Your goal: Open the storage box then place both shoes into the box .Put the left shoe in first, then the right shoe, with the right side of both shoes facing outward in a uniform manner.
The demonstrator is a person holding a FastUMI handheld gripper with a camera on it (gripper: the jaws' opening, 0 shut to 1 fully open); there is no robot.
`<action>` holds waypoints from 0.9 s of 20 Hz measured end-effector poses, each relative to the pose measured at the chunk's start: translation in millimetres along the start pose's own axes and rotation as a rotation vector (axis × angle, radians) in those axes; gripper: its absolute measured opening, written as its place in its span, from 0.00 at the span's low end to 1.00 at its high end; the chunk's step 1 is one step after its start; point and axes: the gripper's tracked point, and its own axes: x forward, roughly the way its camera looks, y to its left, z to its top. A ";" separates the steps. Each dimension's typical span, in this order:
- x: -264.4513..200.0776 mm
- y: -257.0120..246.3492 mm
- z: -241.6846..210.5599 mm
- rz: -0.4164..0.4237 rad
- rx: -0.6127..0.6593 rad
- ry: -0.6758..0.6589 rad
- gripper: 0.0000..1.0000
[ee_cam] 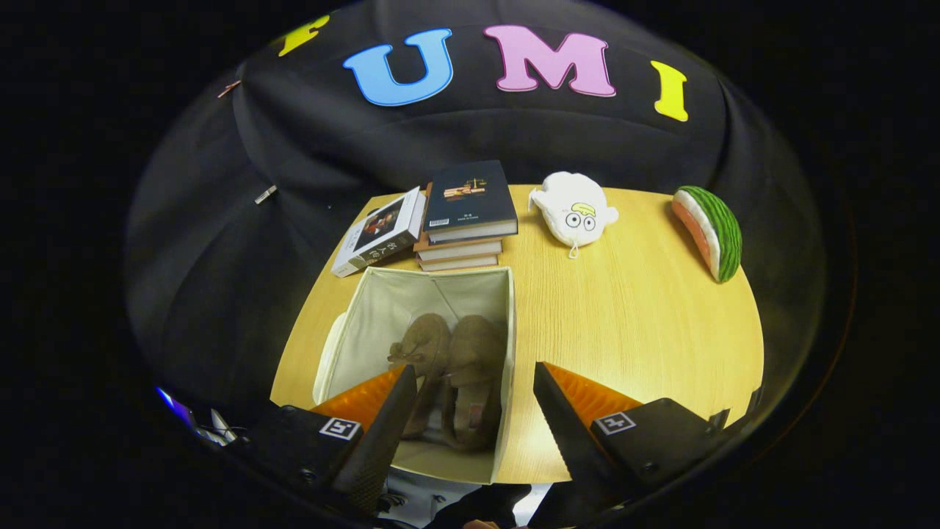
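Shoes [452, 375], two fuzzy brown ones, lie side by side inside the open square fabric box [507, 353] on our wood-grain tabletop [624, 330]; our claw [476, 386] hovers above the box, fingers apart, empty.

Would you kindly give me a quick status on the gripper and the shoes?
Gripper open, jaws empty, above the storage box. Both shoes inside, side by side. Books beyond the box; nothing in the way.
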 end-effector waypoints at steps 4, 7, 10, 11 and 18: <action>-14.8 -27.9 18.8 -0.034 -0.037 -0.111 0.99; -27.5 -56.3 36.4 -0.066 -0.054 -0.189 0.99; -42.6 -86.6 56.6 -0.114 -0.071 -0.281 0.99; -49.4 -97.4 64.6 -0.131 -0.076 -0.315 0.99; -101.2 -154.2 110.4 -0.226 -0.090 -0.520 0.99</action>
